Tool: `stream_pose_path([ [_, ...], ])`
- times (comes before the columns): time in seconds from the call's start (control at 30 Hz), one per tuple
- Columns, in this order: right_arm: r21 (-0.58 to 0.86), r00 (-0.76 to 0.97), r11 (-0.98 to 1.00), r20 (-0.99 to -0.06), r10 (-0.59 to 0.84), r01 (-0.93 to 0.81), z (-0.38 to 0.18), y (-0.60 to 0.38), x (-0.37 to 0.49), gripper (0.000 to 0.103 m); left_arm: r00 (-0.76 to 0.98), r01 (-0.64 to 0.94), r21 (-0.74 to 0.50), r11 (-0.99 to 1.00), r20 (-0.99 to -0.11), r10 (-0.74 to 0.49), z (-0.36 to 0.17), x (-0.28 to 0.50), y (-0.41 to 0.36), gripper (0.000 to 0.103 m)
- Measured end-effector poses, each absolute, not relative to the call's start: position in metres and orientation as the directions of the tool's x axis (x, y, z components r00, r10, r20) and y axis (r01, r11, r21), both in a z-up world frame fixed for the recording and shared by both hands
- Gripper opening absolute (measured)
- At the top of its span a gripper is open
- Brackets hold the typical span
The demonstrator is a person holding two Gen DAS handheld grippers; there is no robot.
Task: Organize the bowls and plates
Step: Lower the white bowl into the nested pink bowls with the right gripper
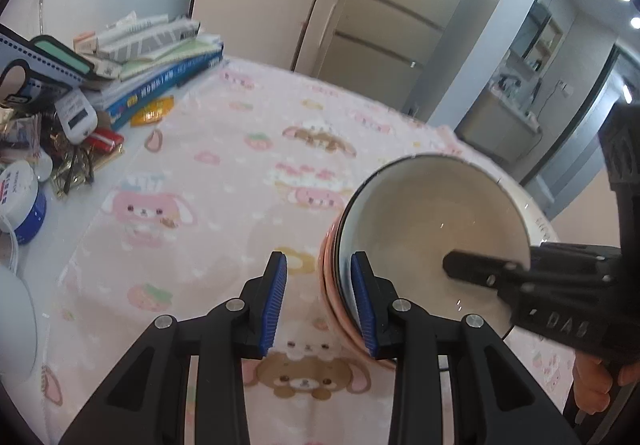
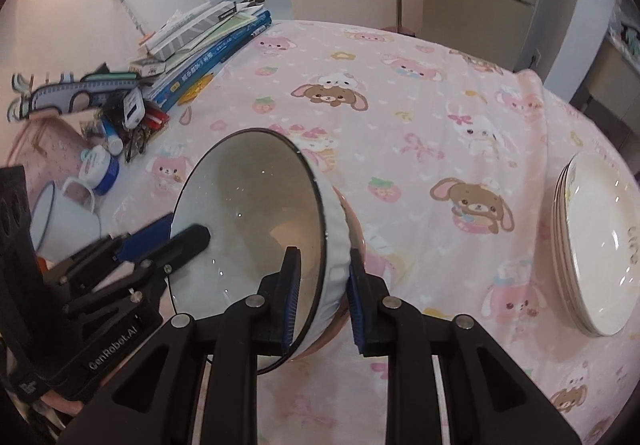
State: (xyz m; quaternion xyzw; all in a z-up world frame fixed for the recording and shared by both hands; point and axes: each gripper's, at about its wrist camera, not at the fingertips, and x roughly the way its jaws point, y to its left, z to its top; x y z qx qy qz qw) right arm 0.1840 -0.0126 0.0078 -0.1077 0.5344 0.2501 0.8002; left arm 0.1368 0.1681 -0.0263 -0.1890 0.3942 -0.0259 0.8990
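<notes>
Right wrist view: my right gripper [image 2: 324, 295] straddles the near wall of the white bowl [image 2: 248, 217], one blue pad inside the rim and the other against the outer wall. The jaws are narrowed onto that wall, and the bowl tips steeply toward the left, its dark-edged rim standing nearly on edge. Beneath it sits a pink bowl [image 2: 354, 221], the white one nested into it, so they form a short stack near the middle of the pink cartoon tablecloth [image 2: 420, 117]. My left gripper [image 2: 176, 241] comes in from the left in this view; one black finger lies inside the bowl and a blue-padded one sits outside the rim, though I cannot tell whether it pinches.

From the left wrist view, my left gripper [image 1: 319, 301] has its jaws parted a moderate way, with only tablecloth in the gap between them; the right-hand pad sits just against the outside of the stacked bowls [image 1: 420, 229]. My right gripper [image 1: 476, 269] reaches into the bowl from the right.

A stack of white plates [image 2: 596, 245] rests well apart at the right edge of the cloth. Books [image 2: 208, 45], a white mug [image 2: 60, 221] and small clutter [image 2: 120, 125] crowd the far left.
</notes>
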Motion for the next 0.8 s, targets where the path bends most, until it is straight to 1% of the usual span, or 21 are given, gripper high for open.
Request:
stream_pose_path([
  [0.13, 0.037, 0.319, 0.835, -0.914, 0.25, -0.549, 0.011, -0.008, 0.179, 0.024, 0.773, -0.068, -0.453, 0.889, -0.587, -0.24, -0.028, 0.133, 0.177, 0.035],
  [0.17, 0.026, 0.323, 0.833, -0.914, 0.243, -0.552, 0.012, -0.007, 0.179, 0.024, 0.779, -0.066, -0.461, 0.885, -0.578, -0.243, -0.029, 0.134, 0.178, 0.035],
  [0.2, 0.012, 0.329, 0.831, -0.915, 0.234, -0.556, 0.012, -0.007, 0.178, 0.024, 0.769, -0.075, -0.455, 0.887, -0.592, -0.239, -0.03, 0.136, 0.177, 0.035],
  [0.3, -0.091, 0.386, 0.824, -0.908, 0.162, -0.56, 0.012, -0.003, 0.175, 0.025, 0.786, -0.073, -0.449, 0.891, -0.576, -0.226, -0.031, 0.136, 0.173, 0.035],
  [0.4, -0.111, 0.418, 0.827, -0.895, 0.158, -0.551, 0.009, -0.003, 0.172, 0.024, 0.788, -0.092, -0.409, 0.908, -0.587, -0.185, -0.036, 0.136, 0.166, 0.035],
  [0.47, -0.133, 0.436, 0.826, -0.888, 0.146, -0.548, 0.007, -0.002, 0.172, 0.023, 0.806, -0.083, -0.386, 0.919, -0.568, -0.166, -0.034, 0.133, 0.162, 0.035],
  [0.63, -0.188, 0.503, 0.816, -0.853, 0.141, -0.547, 0.005, -0.001, 0.162, 0.022, 0.838, -0.063, -0.327, 0.943, -0.531, -0.128, -0.03, 0.126, 0.153, 0.035],
  [0.73, -0.206, 0.543, 0.812, -0.825, 0.155, -0.545, 0.008, -0.003, 0.157, 0.022, 0.838, -0.05, -0.358, 0.932, -0.523, -0.156, -0.031, 0.126, 0.156, 0.035],
  [0.8, -0.184, 0.544, 0.825, -0.822, 0.17, -0.535, 0.011, -0.007, 0.156, 0.022, 0.838, -0.038, -0.392, 0.919, -0.514, -0.184, -0.031, 0.126, 0.16, 0.035],
])
